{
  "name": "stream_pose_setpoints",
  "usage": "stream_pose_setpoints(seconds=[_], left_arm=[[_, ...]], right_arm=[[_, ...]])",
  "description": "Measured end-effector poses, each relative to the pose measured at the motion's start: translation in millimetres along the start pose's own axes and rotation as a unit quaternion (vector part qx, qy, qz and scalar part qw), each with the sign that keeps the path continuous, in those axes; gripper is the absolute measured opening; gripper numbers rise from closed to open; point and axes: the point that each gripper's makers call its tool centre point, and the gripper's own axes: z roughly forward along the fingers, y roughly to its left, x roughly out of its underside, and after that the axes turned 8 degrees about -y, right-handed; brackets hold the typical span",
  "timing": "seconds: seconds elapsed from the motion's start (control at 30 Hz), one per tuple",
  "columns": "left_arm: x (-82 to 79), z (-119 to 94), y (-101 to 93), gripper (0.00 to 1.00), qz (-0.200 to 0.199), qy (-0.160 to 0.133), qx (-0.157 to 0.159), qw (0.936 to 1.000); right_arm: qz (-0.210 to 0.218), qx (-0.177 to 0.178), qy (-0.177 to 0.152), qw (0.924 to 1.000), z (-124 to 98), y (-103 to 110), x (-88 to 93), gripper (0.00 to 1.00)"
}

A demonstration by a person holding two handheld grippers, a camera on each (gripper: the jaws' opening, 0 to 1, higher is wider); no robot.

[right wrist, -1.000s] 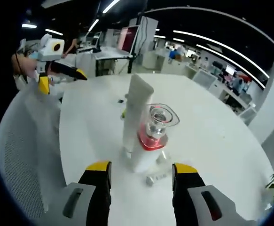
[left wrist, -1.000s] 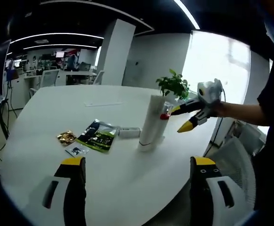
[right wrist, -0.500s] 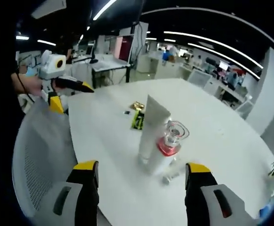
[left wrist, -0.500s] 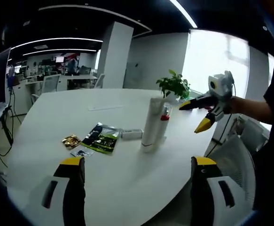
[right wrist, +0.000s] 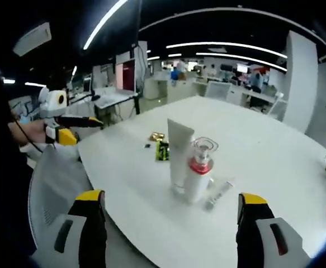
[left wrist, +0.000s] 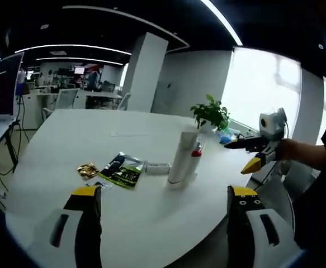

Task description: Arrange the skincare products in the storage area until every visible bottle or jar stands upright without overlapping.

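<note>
A white tube (left wrist: 182, 158) stands upright on its cap on the white round table (left wrist: 56, 134), and a white bottle (left wrist: 195, 161) with a red collar and clear cap stands upright touching it. A small tube (left wrist: 157, 166) lies flat beside them. In the right gripper view the white tube (right wrist: 178, 156), bottle (right wrist: 199, 174) and lying small tube (right wrist: 218, 194) sit beyond my right gripper (right wrist: 171, 196), which is open and holds nothing. My left gripper (left wrist: 164, 191) is open, well back from the table edge. The right gripper (left wrist: 244, 155) hangs off the table's right side; the left gripper (right wrist: 88, 129) appears far left.
A green-black sachet (left wrist: 121, 169), a gold packet (left wrist: 88, 169) and a small sachet (left wrist: 98, 184) lie left of the tube. A potted plant (left wrist: 210, 114) stands behind. A white mesh chair (right wrist: 51, 184) is by the near table edge. Office desks fill the background.
Both grippers have drawn back from the table, so the products look smaller. My right gripper's jaws have spread wider and left the bottle standing. The products have not moved.
</note>
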Motion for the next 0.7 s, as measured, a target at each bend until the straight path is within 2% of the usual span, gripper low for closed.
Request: stream_pose_setpoints(seconds=[0.07,0.1,0.17,0.4,0.5,0.6,0.67,0.7], left_arm=[[2.2,-1.2,3.7,0.88,0.006,0.006,-0.005,1.0000],[3.8,-2.0,5.0,0.88,0.006,0.011,-0.008,0.9999],[5.0,-3.0,6.9,0.88,0.006,0.015,-0.011,0.9998],[11.7,-10.7,6.0,0.89,0.001,0.024,-0.013,0.9996],[18.2,-12.1,5.6,0.88,0.002,0.036,-0.012,0.9993],[13.6,-10.8,5.5,0.89,0.005,0.025,-0.013,0.9996],[11.1,-11.4,7.7,0.90,0.010,0.014,-0.018,0.9997],[9.0,-12.1,7.5,0.91,0.013,0.006,-0.017,0.9997]], right_arm=[[0.022,0.011,-0.011,0.9996,-1.7,-2.0,-0.8,0.99],[0.047,0.013,-0.028,0.9984,-4.5,0.4,-4.2,0.99],[0.070,0.022,-0.045,0.9963,-9.5,-0.3,-5.4,0.99],[0.082,0.046,-0.034,0.9950,-20.9,1.2,17.5,0.99],[0.091,0.054,-0.052,0.9930,-23.0,3.8,20.3,0.99],[0.118,0.064,-0.064,0.9889,-19.6,3.8,27.6,0.99],[0.105,0.083,-0.070,0.9886,-19.2,1.9,28.4,0.99],[0.076,0.093,-0.071,0.9902,-20.8,-1.7,25.3,0.99]])
